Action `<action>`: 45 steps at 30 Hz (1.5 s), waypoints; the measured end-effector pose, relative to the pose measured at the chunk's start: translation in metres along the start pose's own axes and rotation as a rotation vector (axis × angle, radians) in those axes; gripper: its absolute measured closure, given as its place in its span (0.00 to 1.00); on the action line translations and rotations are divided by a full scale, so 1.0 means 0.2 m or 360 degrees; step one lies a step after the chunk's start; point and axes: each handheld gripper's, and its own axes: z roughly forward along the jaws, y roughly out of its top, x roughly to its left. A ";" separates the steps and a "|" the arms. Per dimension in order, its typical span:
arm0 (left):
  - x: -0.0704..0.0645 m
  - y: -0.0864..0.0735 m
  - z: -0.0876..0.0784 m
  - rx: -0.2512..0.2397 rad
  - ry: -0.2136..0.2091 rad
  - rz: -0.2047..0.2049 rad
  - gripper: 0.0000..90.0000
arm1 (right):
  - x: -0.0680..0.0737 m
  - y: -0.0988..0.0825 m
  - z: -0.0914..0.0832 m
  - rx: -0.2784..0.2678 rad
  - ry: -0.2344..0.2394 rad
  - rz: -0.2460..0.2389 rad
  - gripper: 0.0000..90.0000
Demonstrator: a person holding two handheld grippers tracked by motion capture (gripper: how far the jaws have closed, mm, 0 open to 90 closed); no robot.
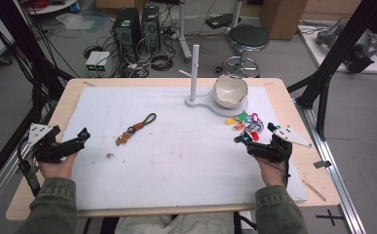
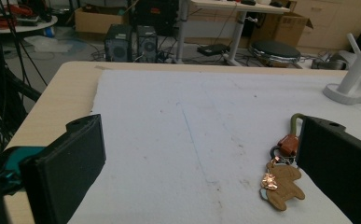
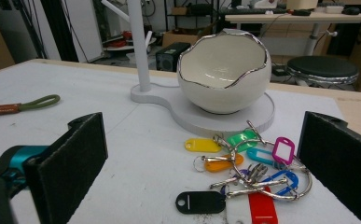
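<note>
Though partly jaw-hidden, perhaps bear-shaped keychain (image 2: 283, 179)

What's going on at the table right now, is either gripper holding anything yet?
Nothing is held yet. A person has a gripper in each hand, both with jaws open above the white mat. The left gripper faces the bear-charm keychain with its olive loop. The right gripper sits just short of the bunch of keys with coloured tags, which lies in front of the eggshell-shaped bowl on the white stand's base.
</note>
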 end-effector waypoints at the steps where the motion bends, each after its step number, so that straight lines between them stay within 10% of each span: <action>1: 0.00 0.00 0.00 0.0008 -0.0007 -0.0008 0.02 | 0.00 0.00 0.00 -0.0002 0.0008 0.0006 0.01; 29: -0.01 0.00 0.02 0.0049 -0.0052 -0.0029 0.02 | 0.01 -0.01 0.01 0.0040 0.0019 0.0003 0.01; 45: -0.08 0.13 0.08 0.0157 -0.0228 -0.0039 0.02 | 0.02 -0.02 0.01 0.0048 0.0029 0.0010 0.01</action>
